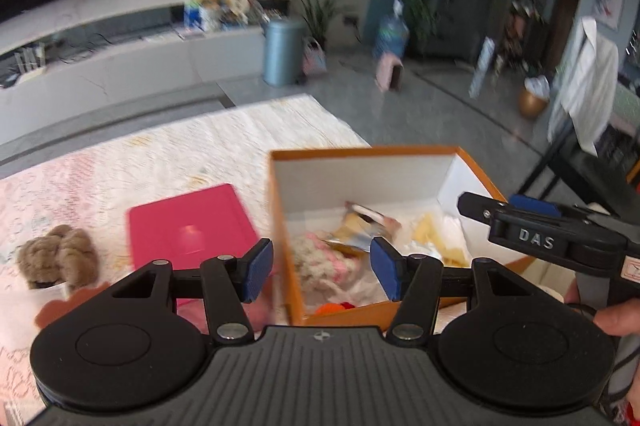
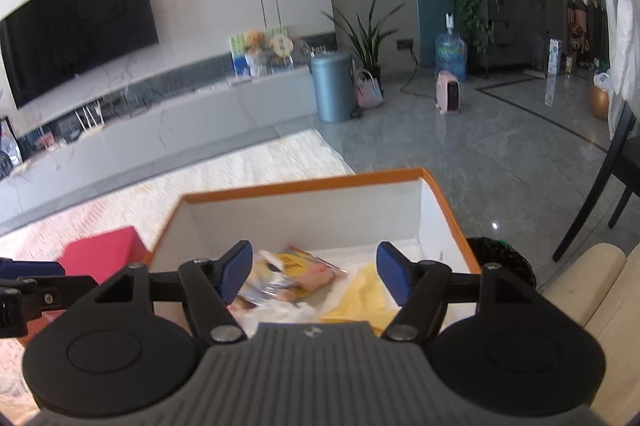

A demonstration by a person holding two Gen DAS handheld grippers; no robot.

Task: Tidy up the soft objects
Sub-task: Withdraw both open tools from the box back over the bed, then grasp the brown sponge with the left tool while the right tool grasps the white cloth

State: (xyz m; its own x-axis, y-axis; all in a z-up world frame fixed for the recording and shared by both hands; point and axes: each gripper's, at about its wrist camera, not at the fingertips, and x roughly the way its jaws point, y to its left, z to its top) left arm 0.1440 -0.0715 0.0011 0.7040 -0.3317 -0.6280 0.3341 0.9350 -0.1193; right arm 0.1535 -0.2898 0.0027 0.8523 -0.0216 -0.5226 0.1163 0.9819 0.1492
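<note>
An orange box (image 1: 280, 210) with white inner walls stands on a lace-covered table; it also shows in the right wrist view (image 2: 304, 188). Inside lie a pink-and-cream knitted piece (image 1: 324, 260), a foil snack packet (image 1: 360, 226), a yellow cloth (image 2: 368, 300) and white plastic. My left gripper (image 1: 322, 272) is open and empty over the box's near left corner. My right gripper (image 2: 316, 272) is open and empty above the box; it shows in the left wrist view (image 1: 508, 208) over the box's right side. A brown plush toy (image 1: 60, 258) lies on the table at left.
A pink lid (image 1: 192, 222) lies flat left of the box. The lace tablecloth (image 1: 160, 154) covers the table. Beyond it are a TV console, a blue bin (image 2: 334, 86), plants and grey floor. A black chair (image 2: 600, 194) and a beige cushion (image 2: 592, 290) are at right.
</note>
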